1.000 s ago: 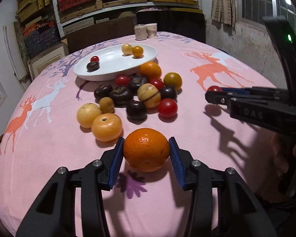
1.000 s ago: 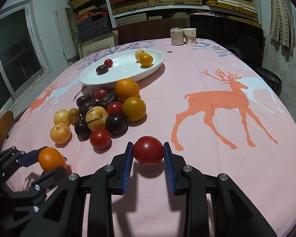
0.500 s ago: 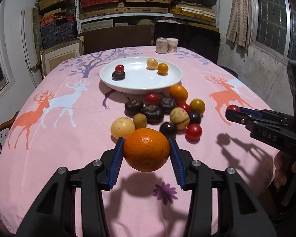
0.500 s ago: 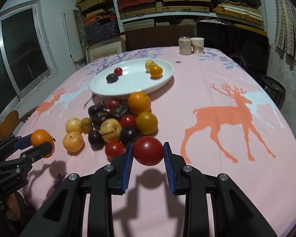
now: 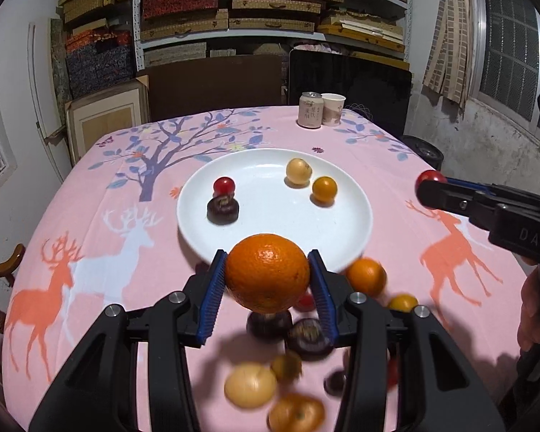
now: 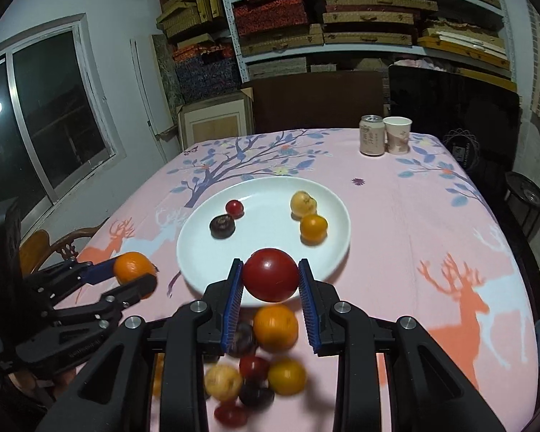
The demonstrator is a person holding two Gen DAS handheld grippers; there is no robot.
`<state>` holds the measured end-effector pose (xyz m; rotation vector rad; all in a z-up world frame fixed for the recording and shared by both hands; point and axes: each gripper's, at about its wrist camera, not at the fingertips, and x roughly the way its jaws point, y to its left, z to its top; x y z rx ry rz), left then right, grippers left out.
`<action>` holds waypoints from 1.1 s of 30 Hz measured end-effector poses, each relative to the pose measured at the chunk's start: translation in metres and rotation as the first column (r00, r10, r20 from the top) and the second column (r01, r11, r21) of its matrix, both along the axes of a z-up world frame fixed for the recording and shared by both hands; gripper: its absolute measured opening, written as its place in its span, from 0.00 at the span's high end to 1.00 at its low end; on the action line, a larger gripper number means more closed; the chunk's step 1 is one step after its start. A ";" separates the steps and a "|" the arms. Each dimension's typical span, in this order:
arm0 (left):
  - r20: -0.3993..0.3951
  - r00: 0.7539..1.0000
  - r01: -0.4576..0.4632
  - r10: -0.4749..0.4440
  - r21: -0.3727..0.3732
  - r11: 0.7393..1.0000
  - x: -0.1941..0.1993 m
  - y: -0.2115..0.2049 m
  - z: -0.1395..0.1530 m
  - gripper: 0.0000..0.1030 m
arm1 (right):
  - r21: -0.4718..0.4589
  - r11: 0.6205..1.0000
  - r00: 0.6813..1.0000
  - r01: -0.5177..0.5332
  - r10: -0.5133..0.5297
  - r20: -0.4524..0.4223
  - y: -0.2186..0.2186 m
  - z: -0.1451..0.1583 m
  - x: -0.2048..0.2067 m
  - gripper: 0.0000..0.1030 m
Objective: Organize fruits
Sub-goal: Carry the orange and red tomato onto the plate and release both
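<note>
My left gripper is shut on a large orange and holds it in the air above the fruit pile, near the front rim of the white plate. My right gripper is shut on a red tomato, also raised near the plate's front rim. The plate holds a small red tomato, a dark fruit, a pale yellow fruit and a small orange fruit. Several loose fruits lie blurred on the pink cloth below both grippers.
A drink can and a paper cup stand at the table's far edge. A wooden chair is at the left side. Shelves with boxes fill the back wall. The pink deer tablecloth stretches right of the plate.
Both grippers have risen and moved forward toward the plate with their fruits held. The fruit pile has slid below and behind the fingertips in both views.
</note>
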<state>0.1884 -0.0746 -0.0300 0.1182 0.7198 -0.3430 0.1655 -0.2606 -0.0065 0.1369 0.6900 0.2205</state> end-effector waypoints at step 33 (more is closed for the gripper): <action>-0.019 0.999 -0.040 0.042 0.093 0.995 0.094 -0.014 -0.028 0.27 | -0.068 0.997 0.995 -0.037 0.031 -0.090 0.027 -0.036 0.126 0.46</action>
